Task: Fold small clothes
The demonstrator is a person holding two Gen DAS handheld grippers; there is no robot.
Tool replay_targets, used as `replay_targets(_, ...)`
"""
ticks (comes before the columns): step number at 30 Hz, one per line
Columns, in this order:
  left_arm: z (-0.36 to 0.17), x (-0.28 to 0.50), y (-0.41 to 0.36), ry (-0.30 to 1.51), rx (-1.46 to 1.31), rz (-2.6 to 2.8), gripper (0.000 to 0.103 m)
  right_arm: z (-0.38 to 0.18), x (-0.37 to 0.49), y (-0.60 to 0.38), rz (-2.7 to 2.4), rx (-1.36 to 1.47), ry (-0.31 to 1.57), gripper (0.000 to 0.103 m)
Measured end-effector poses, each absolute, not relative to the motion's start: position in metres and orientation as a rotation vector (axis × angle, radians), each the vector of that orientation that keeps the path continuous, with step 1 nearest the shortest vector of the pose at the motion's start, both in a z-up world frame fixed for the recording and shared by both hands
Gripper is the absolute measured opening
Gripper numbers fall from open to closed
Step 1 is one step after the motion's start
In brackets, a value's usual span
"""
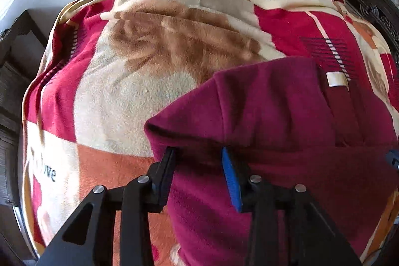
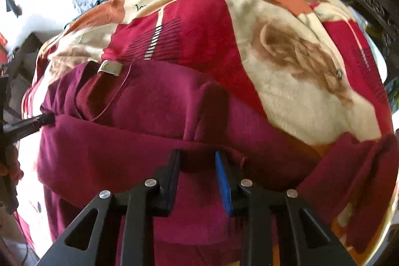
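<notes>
On bed blanket (image 1: pixel 129 96), maroon fleece garment (image 1: pixel 274 116), partly folded, cream label (image 1: pixel 336 80) at far edge. Left gripper (image 1: pixel 198 153) fingers parted, tips at near fold, grasp unclear. Right gripper (image 2: pixel 198 156) fingers likewise parted at near fold; cannot tell whether pinching.

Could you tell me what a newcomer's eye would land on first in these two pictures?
First, the maroon garment bunched in the foreground of both views, its cream label at the far edge. Each gripper, left and right, has its fingers at a fold of that cloth, with a gap showing between them. Beneath lies a loud red, orange and cream blanket printed with brown roses and the word "love".
</notes>
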State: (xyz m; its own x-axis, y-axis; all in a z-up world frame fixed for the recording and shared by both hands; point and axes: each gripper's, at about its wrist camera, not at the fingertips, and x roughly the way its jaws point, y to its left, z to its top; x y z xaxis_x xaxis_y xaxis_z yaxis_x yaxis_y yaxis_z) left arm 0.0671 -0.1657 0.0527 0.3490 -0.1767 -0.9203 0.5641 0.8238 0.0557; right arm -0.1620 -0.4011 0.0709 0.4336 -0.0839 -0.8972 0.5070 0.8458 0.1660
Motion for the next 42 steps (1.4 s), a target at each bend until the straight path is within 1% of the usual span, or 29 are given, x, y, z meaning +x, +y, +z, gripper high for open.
replay_targets(3, 0.057, 0.061, -0.166, 1.102, 0.434, -0.5, 0.039, 0.082, -0.165, -0.4, -0.354, 0.486, 1.072, 0.033)
replay_targets(7, 0.068, 0.053, -0.145, 1.158, 0.383, -0.509, 0.039, 0.092, -0.177, -0.382, -0.223, 0.588, 1.082, 0.035)
replay_targets(8, 0.07, 0.049, -0.136, 1.178, 0.352, -0.511, 0.043, 0.092, -0.181, -0.37, -0.185, 0.585, 1.1, 0.035)
replay_targets(9, 0.072, 0.043, -0.126, 1.197, 0.326, -0.513, 0.047, 0.091, -0.182, -0.362, -0.16, 0.58, 1.117, 0.035)
replay_targets(10, 0.072, 0.036, -0.116, 1.216, 0.304, -0.514, 0.049, 0.088, -0.184, -0.35, -0.127, 0.574, 1.142, 0.035)
replay_targets(13, 0.068, 0.009, -0.084, 1.274, 0.267, -0.502, 0.05, 0.077, -0.192, -0.329, -0.105, 0.55, 1.202, 0.035)
replay_targets(18, 0.05, -0.038, -0.043, 1.378, 0.243, -0.479, 0.05, 0.064, -0.227, -0.328, -0.159, 0.655, 1.234, 0.036)
replay_targets(19, 0.045, -0.049, -0.035, 1.389, 0.24, -0.47, 0.05, 0.062, -0.237, -0.329, -0.178, 0.664, 1.253, 0.038)
replay_targets(21, 0.037, -0.068, -0.025, 1.402, 0.252, -0.46, 0.05, 0.058, -0.25, -0.331, -0.206, 0.672, 1.282, 0.046)
replay_targets(22, 0.033, -0.077, -0.021, 1.414, 0.264, -0.458, 0.05, 0.056, -0.257, -0.332, -0.217, 0.676, 1.292, 0.053)
replay_targets(23, 0.029, -0.085, -0.017, 1.429, 0.265, -0.459, 0.05, 0.054, -0.264, -0.333, -0.225, 0.682, 1.301, 0.057)
replay_targets(25, 0.023, -0.098, -0.011, 1.452, 0.243, -0.464, 0.052, 0.047, -0.274, -0.331, -0.225, 0.703, 1.315, 0.057)
replay_targets(27, 0.019, -0.104, -0.008, 1.458, 0.233, -0.453, 0.057, 0.033, -0.276, -0.327, -0.2, 0.743, 1.33, 0.057)
replay_targets(28, 0.017, -0.106, -0.007, 1.457, 0.227, -0.446, 0.058, 0.03, -0.277, -0.325, -0.199, 0.755, 1.324, 0.059)
replay_targets(29, 0.016, -0.109, -0.006, 1.452, 0.223, -0.44, 0.058, 0.03, -0.278, -0.322, -0.198, 0.76, 1.284, 0.056)
replay_targets(30, 0.015, -0.11, -0.006, 1.45, 0.226, -0.437, 0.058, 0.03, -0.277, -0.319, -0.195, 0.76, 1.262, 0.051)
replay_targets(31, 0.015, -0.112, -0.006, 1.449, 0.238, -0.438, 0.058, 0.03, -0.277, -0.316, -0.188, 0.761, 1.252, 0.022)
replay_targets(32, 0.015, -0.112, -0.009, 1.449, 0.248, -0.439, 0.058, 0.03, -0.274, -0.313, -0.177, 0.765, 1.246, 0.011)
replay_targets(37, 0.022, -0.108, -0.017, 1.433, 0.29, -0.456, 0.058, 0.052, -0.271, -0.306, -0.208, 0.627, 1.233, 0.01)
replay_targets(40, 0.035, -0.105, -0.019, 1.399, 0.298, -0.465, 0.058, 0.069, -0.28, -0.324, -0.288, 0.583, 1.211, 0.01)
replay_targets(42, 0.042, -0.106, -0.022, 1.379, 0.301, -0.476, 0.058, 0.069, -0.282, -0.335, -0.331, 0.534, 1.226, 0.01)
